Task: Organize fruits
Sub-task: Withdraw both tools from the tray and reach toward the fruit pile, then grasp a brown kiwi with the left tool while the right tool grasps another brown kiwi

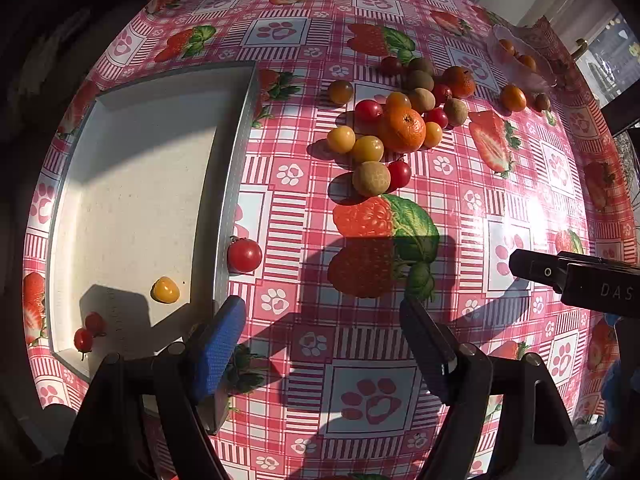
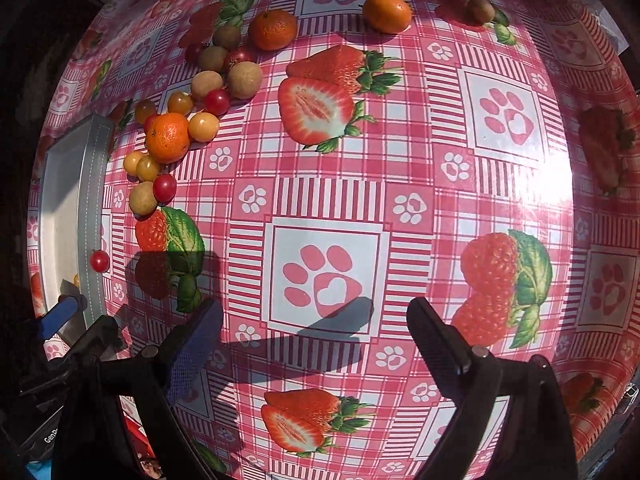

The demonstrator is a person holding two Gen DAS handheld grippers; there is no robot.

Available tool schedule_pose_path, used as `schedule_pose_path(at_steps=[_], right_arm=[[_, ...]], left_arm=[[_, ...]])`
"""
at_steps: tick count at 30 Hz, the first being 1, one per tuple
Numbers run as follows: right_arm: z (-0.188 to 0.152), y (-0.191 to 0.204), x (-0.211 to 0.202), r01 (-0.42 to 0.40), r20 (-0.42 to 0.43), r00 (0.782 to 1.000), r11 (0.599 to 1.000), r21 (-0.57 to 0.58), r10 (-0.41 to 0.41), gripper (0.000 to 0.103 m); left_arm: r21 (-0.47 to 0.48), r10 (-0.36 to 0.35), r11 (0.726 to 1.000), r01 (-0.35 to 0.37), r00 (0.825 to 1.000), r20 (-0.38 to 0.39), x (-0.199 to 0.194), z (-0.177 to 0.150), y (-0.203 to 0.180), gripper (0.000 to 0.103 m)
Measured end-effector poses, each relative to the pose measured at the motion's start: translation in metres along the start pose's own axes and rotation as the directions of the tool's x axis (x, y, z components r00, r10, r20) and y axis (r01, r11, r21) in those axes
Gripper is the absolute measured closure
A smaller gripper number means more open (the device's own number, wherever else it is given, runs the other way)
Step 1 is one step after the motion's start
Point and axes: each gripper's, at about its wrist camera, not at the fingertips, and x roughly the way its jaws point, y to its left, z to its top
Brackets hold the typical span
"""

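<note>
Left gripper [image 1: 322, 344] fingers spread, empty; right gripper [image 2: 314, 344] fingers spread, empty; red tomato [image 1: 244, 255] touches the tray [image 1: 236, 168] wall outside; fruit pile [image 1: 394, 124] lies farther on the surface [image 1: 500, 200]; approach the tomato low, straddle it, close gently.

Home dining spot, by the look of it. A table is wearing a glossy pink checked oilcloth [image 1: 360, 400] printed with strawberries and paw marks — household stuff, not a lab or shop surface. Loose fruit [image 1: 404, 128] is lying in a heap on it, a white tray [image 1: 236, 168] sitting beside. A clear dish [image 1: 536, 76] is holding more fruit near the far edge. Strong sunlight is glaring across the cloth, and a pale door with a brass handle [image 1: 581, 46] is showing behind.
</note>
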Motion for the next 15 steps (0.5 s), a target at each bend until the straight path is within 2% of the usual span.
schedule_pose_path(at_steps=[2, 4, 9, 15], right_arm=[[0.016, -0.017, -0.002, -0.011, 0.002, 1.0, 1.0, -0.005, 0.011, 0.008], [0.026, -0.017, -0.001, -0.019, 0.01, 1.0, 1.0, -0.014, 0.019, 0.009], [0.057, -0.009, -0.003, -0.04, 0.026, 0.999, 0.998, -0.043, 0.041, 0.009], [0.071, 0.006, 0.003, -0.04, 0.053, 0.998, 0.996, -0.08, 0.044, 0.009]], left_arm=[[-0.018, -0.006, 1.0, 0.006, 1.0, -0.009, 0.006, 0.007, -0.001, 0.023], [-0.043, -0.003, 0.999, 0.002, 1.0, -0.011, 0.012, 0.016, -0.001, 0.023], [-0.082, 0.008, 0.997, -0.009, 1.0, -0.009, 0.024, 0.035, -0.002, 0.023], [-0.074, 0.01, 0.997, -0.011, 1.0, -0.007, 0.039, 0.052, -0.01, 0.023]])
